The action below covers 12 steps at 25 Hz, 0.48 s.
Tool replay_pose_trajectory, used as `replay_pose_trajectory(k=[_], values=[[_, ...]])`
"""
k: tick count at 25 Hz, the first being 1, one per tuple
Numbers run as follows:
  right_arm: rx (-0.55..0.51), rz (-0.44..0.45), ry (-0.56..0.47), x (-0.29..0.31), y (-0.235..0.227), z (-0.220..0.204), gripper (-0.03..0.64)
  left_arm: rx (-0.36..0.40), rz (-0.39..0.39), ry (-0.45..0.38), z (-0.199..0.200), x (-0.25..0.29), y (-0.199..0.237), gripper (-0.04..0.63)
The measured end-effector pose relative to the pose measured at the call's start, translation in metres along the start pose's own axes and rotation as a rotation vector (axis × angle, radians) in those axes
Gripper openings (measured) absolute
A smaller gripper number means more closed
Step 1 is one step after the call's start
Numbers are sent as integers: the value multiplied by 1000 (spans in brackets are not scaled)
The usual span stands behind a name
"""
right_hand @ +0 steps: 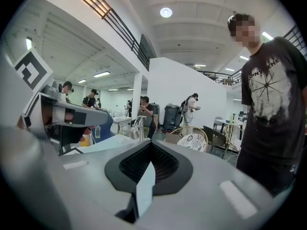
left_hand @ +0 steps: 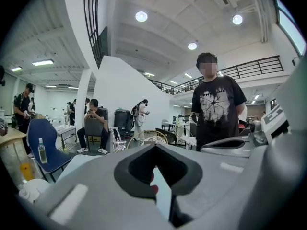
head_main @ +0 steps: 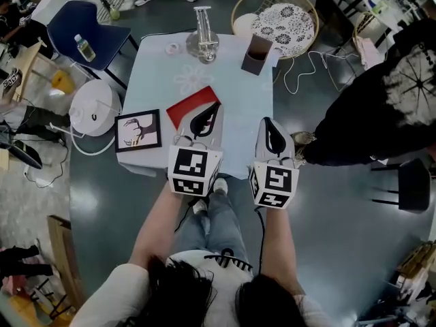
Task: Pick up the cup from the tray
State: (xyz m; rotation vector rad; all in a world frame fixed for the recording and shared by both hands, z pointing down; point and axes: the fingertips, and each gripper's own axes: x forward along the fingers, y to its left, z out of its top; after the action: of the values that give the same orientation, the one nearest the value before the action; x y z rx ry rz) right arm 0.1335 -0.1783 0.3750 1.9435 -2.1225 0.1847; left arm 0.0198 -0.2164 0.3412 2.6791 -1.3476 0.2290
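A flat red tray (head_main: 191, 105) lies on the pale blue table (head_main: 238, 107), just ahead of my left gripper (head_main: 215, 107). No cup shows on it. A brown cup-like container (head_main: 257, 54) stands at the table's far right, well beyond both grippers. My left gripper (left_hand: 154, 146) is shut and holds nothing; a sliver of red tray (left_hand: 153, 189) shows through its slit. At the table's near right edge my right gripper (head_main: 267, 122) hovers, and in its own view the right gripper (right_hand: 151, 143) is shut and empty too.
A framed deer picture (head_main: 138, 129) sits at the table's near left corner. A glass stand (head_main: 202, 41) and a small white ring (head_main: 172, 47) are at the far side. A person in a black shirt (head_main: 381, 107) stands to the right. A blue chair (head_main: 88, 29) and a wicker chair (head_main: 283, 20) are nearby.
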Motion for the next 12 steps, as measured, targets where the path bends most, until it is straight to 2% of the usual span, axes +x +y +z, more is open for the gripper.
replay_pose_trajectory(k=[5, 12], values=[[-5, -4, 2, -9, 3, 3, 20, 42, 3, -15, 8, -10, -7, 0], [28, 22, -2, -17, 7, 10, 20, 1, 14, -23, 8, -21, -7, 0]])
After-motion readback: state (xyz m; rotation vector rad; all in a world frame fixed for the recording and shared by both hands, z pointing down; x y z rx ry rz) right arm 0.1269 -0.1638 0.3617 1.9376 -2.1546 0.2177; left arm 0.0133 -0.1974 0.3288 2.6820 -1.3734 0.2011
